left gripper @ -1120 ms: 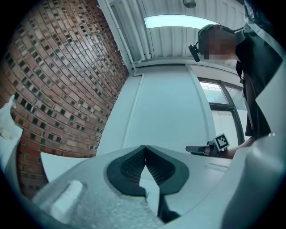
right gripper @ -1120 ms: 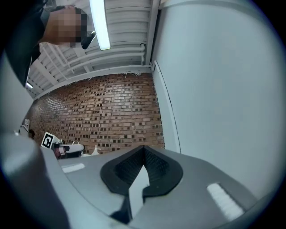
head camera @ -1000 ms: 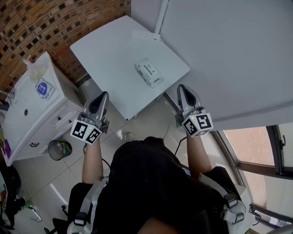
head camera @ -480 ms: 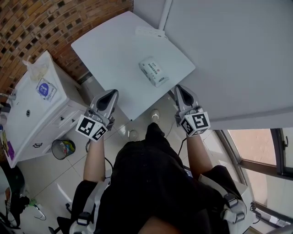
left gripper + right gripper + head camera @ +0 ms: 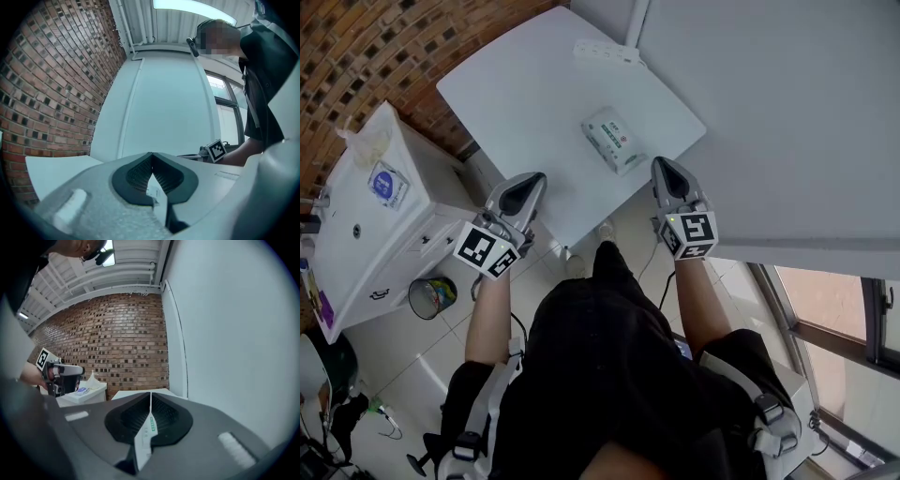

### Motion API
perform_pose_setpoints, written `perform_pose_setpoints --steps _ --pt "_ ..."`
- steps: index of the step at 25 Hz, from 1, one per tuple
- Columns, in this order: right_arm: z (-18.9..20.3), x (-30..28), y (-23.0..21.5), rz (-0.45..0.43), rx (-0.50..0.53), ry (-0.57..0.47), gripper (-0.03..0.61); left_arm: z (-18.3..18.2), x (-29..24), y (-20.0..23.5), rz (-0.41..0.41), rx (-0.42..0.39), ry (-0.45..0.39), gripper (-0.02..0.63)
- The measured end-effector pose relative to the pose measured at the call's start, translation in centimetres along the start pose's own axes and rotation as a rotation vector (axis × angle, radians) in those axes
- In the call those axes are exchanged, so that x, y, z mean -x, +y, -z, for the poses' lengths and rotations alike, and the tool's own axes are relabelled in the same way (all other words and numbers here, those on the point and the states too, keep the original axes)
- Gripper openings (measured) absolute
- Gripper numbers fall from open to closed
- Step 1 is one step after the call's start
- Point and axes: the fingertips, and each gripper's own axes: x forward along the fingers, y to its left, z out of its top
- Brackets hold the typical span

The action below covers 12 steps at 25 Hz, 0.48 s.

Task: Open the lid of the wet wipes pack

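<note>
Both grippers have come forward since a second ago, from short of the table's near edge to over it, while the wet wipes pack lies where it lay.

Head view: the wet wipes pack (image 5: 612,139) lies flat on the white table (image 5: 511,89), towards its near right corner. Its lid is too small to make out. The right gripper (image 5: 659,162) has its tip just beside the pack's near end; whether it touches cannot be told from here. The left gripper (image 5: 532,177) is over the table's near edge, well apart from the pack. The person's dark clothing hides the floor under the table. A power strip (image 5: 605,52) lies at the far edge, and a white cabinet (image 5: 352,220) is cut off at the left.

Left gripper view: the left gripper (image 5: 151,154) has its ribbed pads pressed together at the tips, with nothing between them. Its own body hides most of the table. The right gripper's marker cube (image 5: 216,150) shows beyond.

Right gripper view: the right gripper (image 5: 150,393) is likewise closed tip to tip and holds nothing. Through the slot below the tips shows a narrow white strip with green print, the wet wipes pack (image 5: 147,427); the rest of it is hidden behind the jaws. The left gripper (image 5: 58,373) shows at the left, partly cut off.
</note>
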Motion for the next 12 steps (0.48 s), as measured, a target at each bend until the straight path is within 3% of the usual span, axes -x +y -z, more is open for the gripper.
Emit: perform_pose_setpoints --steps 4,7,12 --pt "2.2 -2.4 0.0 -0.035 0.024 0.059 0.051 1.4 -1.2 1.1 -0.011 0.027 0.032 0.0" --pt "4.1 -4.2 -0.5 -0.054 0.028 0.119 0.122 1.5 -2.8 1.6 -0.005 0.021 0.056 0.0" --pt "7.9 -7.6 -0.2 -0.114 0.081 0.242 0.36 2.2 -4.8 1.9 0.032 -0.001 0.125 0.002"
